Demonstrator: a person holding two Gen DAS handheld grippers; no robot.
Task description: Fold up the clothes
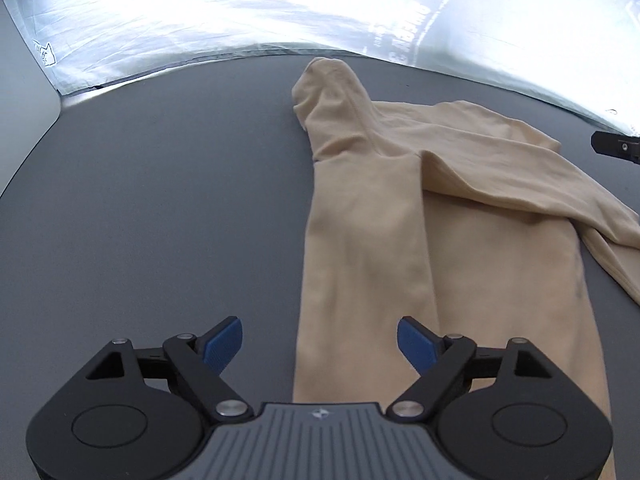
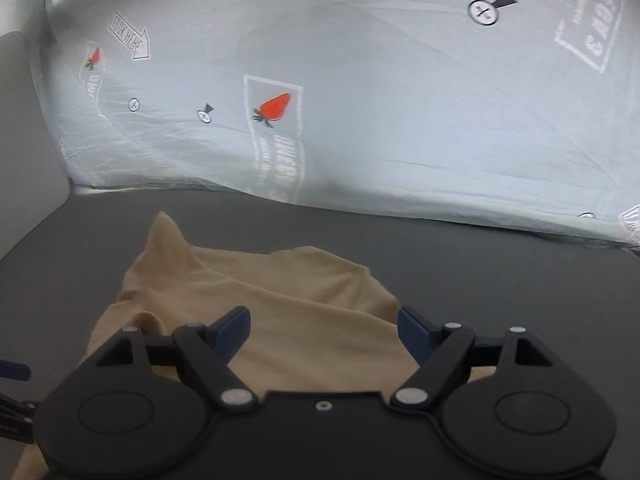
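We are hovering both spread grippers, left gripper [image 1: 320, 344] and right gripper [image 2: 324, 334], over the half-folded beige top [image 1: 400, 240]; next, pinching its table-edge hem.

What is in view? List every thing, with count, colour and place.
garment: one, beige, lying partly folded on the table, right of centre in the left wrist view.
table: one, dark grey, under the garment.
sheet: one, pale grey-white with red strawberry prints, arrows and lettering, hanging behind the table's far edge.
left tongs: one, black with blue pads, open, above the garment's near left edge.
right tongs: one, black with blue pads, open, over the garment.
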